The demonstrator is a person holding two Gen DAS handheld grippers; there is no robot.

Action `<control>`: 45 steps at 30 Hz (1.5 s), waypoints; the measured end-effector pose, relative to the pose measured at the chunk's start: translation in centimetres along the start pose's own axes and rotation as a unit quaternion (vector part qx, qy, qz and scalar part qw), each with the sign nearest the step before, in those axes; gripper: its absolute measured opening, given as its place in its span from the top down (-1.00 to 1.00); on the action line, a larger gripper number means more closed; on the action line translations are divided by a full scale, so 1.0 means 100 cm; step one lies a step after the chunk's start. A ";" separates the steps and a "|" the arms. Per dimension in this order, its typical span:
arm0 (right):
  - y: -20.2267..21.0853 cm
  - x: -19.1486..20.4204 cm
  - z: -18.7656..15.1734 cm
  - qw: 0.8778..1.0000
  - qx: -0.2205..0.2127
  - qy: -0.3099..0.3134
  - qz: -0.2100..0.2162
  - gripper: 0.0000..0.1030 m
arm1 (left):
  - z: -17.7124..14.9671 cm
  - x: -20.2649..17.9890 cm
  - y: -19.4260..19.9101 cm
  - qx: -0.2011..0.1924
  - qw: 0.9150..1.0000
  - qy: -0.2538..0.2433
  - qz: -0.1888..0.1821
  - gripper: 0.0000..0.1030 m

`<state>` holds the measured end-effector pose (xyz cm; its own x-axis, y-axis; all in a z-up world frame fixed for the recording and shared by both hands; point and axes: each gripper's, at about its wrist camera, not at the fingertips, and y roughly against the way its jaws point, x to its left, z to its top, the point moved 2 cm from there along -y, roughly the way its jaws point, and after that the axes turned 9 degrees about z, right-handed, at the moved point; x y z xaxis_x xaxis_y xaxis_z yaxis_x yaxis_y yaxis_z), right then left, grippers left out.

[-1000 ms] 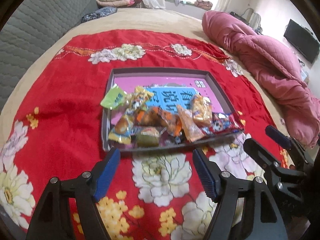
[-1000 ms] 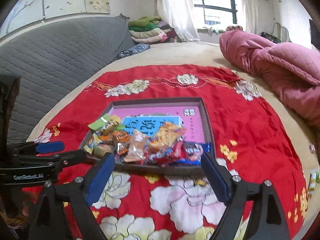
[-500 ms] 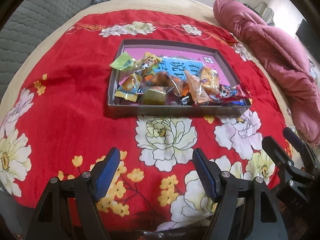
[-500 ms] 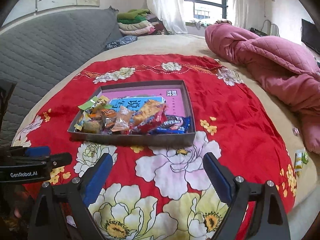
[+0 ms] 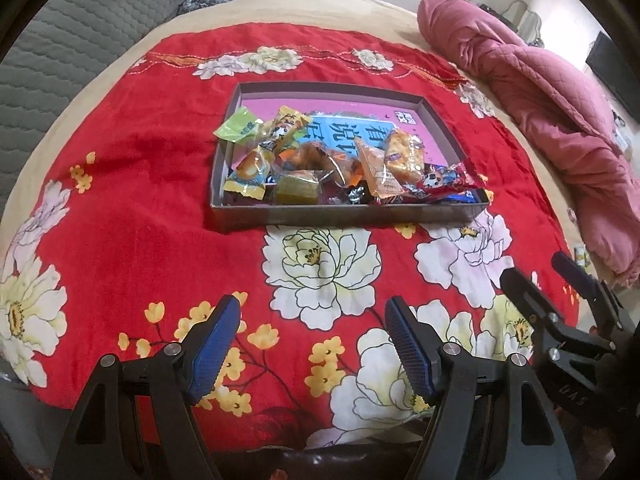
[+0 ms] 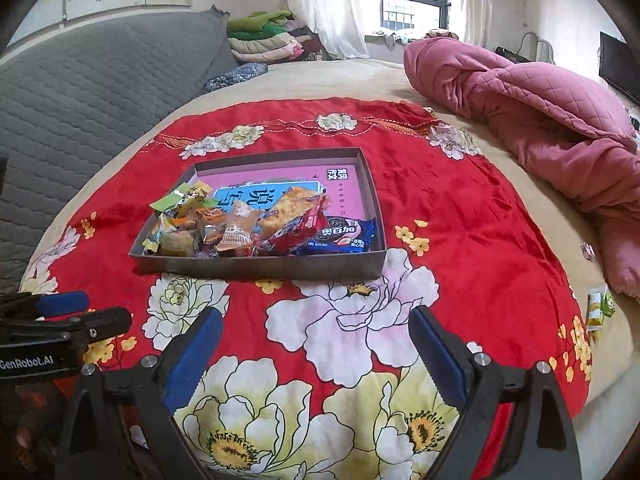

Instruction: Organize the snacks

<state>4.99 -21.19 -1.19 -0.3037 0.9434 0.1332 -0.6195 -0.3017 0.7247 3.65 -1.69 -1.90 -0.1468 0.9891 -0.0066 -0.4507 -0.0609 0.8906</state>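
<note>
A shallow grey box (image 5: 344,216) (image 6: 260,266) with a pink and blue printed bottom sits on a red flowered cloth (image 5: 132,200) (image 6: 460,208). Several wrapped snacks (image 5: 320,164) (image 6: 256,224) are heaped along its near side. A green packet (image 5: 238,128) lies at the left and a blue cookie packet (image 6: 344,236) at the right. My left gripper (image 5: 314,344) is open and empty, low over the cloth's near edge. My right gripper (image 6: 316,348) is open and empty, also well short of the box. Each gripper shows at the edge of the other's view.
A crumpled pink quilt (image 5: 552,100) (image 6: 540,120) lies to the right on the beige bed. A grey padded headboard (image 6: 80,92) rises at the left. Folded clothes (image 6: 268,36) are stacked at the back. A small green and yellow packet (image 6: 598,308) lies off the cloth at the right.
Both grippers have drawn back from the box toward the near edge of the cloth. The box and snacks have not moved. Both grippers stayed open.
</note>
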 end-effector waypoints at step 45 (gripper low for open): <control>0.005 0.004 -0.002 1.000 0.005 -0.001 0.006 -0.84 | -0.001 0.004 0.002 0.006 1.000 0.002 0.012 -0.48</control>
<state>4.44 -21.02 -0.89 -0.3090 0.9401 0.1440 -0.6090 -0.3119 0.7292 3.43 -1.29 -1.79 -0.1599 0.9871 0.0127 -0.4370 -0.0823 0.8957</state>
